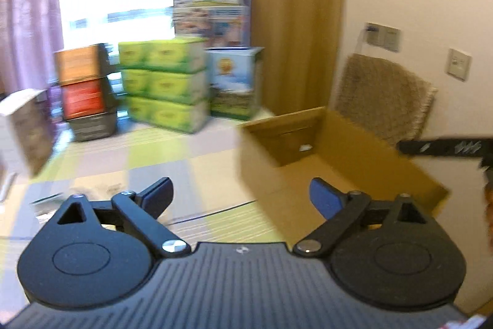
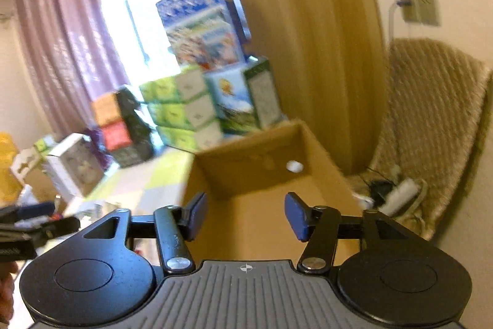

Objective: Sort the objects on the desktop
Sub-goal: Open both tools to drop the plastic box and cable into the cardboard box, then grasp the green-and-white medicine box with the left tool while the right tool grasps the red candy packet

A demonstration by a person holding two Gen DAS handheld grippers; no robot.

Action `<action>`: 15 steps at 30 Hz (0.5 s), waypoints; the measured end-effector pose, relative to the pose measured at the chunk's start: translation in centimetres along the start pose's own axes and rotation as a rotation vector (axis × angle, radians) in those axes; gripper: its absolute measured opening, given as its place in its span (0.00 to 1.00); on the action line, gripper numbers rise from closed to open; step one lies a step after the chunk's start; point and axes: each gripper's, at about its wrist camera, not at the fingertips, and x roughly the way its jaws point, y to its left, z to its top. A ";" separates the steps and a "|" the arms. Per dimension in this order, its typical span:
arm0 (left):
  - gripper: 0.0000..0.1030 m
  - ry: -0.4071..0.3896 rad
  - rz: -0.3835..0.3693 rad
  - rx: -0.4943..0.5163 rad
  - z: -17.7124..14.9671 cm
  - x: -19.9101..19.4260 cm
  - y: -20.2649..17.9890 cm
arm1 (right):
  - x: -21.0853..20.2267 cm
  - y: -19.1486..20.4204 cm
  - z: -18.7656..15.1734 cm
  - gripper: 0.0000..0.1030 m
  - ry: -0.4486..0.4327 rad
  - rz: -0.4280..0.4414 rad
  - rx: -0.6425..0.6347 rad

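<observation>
Left gripper (image 1: pixel 240 196) fingers wide and empty, right gripper (image 2: pixel 245 216) fingers wide and empty above open cardboard box (image 2: pixel 262 150), stacked green cartons (image 1: pixel 166 82) well beyond box rim

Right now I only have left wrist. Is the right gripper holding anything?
Observer: No. The right gripper has its jaws open with nothing between them.
Operator: Where is it aimed?
Observer: Down into the open cardboard box.
Operator: Anything right of the box?
Observer: What looks like a white power strip lies low beside it, against the beige woven mat.
</observation>
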 end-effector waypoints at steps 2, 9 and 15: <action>0.93 0.012 0.055 -0.012 -0.9 -1.3 2.5 | -0.2 2.4 0.0 0.62 -0.019 0.040 -0.022; 0.96 0.062 0.220 -0.038 -4.9 -4.6 10.4 | 0.5 12.4 -1.9 0.77 -0.046 0.200 -0.159; 0.96 0.115 0.279 -0.042 -8.5 -5.1 14.5 | 4.6 17.6 -5.6 0.80 0.027 0.258 -0.248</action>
